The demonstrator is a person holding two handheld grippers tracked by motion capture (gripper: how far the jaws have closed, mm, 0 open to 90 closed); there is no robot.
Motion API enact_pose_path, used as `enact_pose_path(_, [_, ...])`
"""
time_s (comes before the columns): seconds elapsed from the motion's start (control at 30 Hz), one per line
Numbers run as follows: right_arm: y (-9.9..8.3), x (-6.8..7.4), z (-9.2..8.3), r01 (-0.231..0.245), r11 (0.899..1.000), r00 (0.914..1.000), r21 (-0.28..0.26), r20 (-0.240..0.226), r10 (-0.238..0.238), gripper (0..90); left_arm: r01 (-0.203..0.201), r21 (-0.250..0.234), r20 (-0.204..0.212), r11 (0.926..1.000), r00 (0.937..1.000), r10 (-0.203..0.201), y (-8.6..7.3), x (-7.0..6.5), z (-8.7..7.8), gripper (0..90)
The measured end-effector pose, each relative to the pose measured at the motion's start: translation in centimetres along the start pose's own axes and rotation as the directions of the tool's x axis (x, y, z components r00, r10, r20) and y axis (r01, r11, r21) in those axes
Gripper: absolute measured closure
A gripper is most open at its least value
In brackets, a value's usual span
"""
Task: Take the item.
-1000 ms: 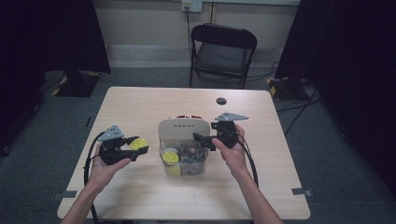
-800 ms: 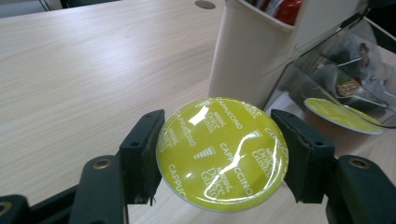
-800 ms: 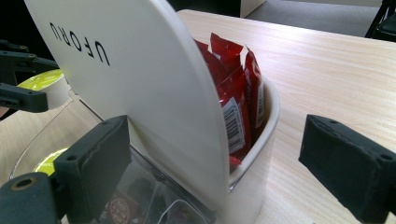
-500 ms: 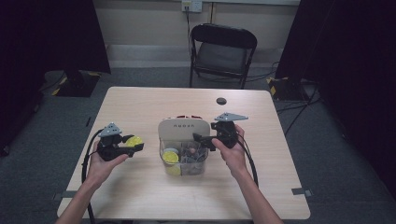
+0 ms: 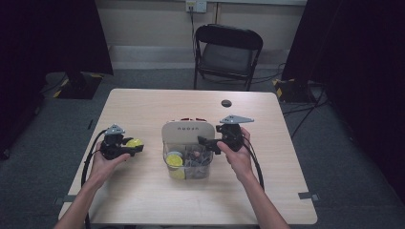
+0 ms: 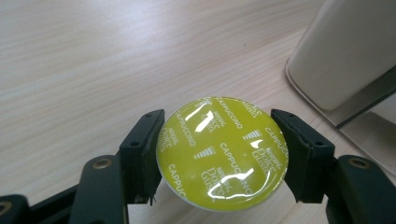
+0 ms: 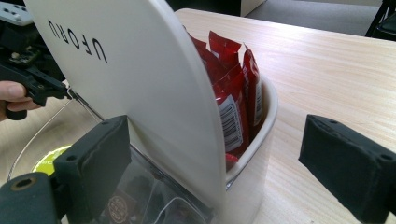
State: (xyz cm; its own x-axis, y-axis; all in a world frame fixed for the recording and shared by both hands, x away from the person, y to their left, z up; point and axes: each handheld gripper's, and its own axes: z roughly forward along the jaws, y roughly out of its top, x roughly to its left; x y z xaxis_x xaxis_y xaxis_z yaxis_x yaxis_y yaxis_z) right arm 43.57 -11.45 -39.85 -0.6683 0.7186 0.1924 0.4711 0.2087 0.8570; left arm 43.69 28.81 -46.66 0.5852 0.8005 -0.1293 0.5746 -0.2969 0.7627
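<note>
While the right gripper (image 7: 224, 172) gapes wide beside a white "UFORU" organizer (image 7: 140, 84), the left gripper (image 6: 219, 154) clamps a yellow "Cappuccino Dolce Gusto" capsule (image 6: 223, 151) at lower centre.

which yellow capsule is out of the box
The yellow capsule clamped in the left gripper, left of the box. The other yellow capsule lies inside it.

Yellow-green cappuccino capsule (image 6: 223, 154), foil up, clamped left of organizer (image 5: 187, 135).

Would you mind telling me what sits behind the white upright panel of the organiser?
Behind the white panel, red sachets stand upright in a white compartment. Their lower halves are hidden by its wall, so a count is unclear.
</note>
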Motion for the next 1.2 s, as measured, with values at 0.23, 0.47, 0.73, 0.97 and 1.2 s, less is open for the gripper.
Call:
enact_pose_path(0.23, [-0.1,0.0,0.0,0.0,1.0,1.0,0.003,-0.002,0.0,8.3,-0.004,0.027,-0.002,0.9996,1.0,0.004,-0.7,-0.2,1.0,38.0])
enact_pose_path(0.47, [-0.1,0.1,0.1,0.001,1.0,1.0,0.006,0.0,-0.001,8.3,-0.009,0.046,-0.005,0.9989,0.9999,0.009,-0.7,-0.5,1.9,37.8])
enact_pose_path(0.73, [-0.1,0.0,0.1,0.002,1.0,1.0,0.007,0.0,-0.002,8.3,0.013,0.043,0.009,0.999,0.9999,-0.013,-0.9,-0.4,2.2,37.2])
enact_pose_path(0.97, [-0.2,0.1,0.1,0.002,1.0,1.0,0.007,0.002,-0.002,8.6,0.018,0.024,0.006,0.9995,0.9998,-0.019,-0.8,-0.3,1.8,25.2])
enact_pose_path(1.2, [-0.2,0.0,0.1,0.002,1.0,1.0,0.007,0.0,-0.002,8.6,0.037,0.021,-0.005,0.9991,0.9993,-0.037,-1.5,-0.4,0.9,21.7])
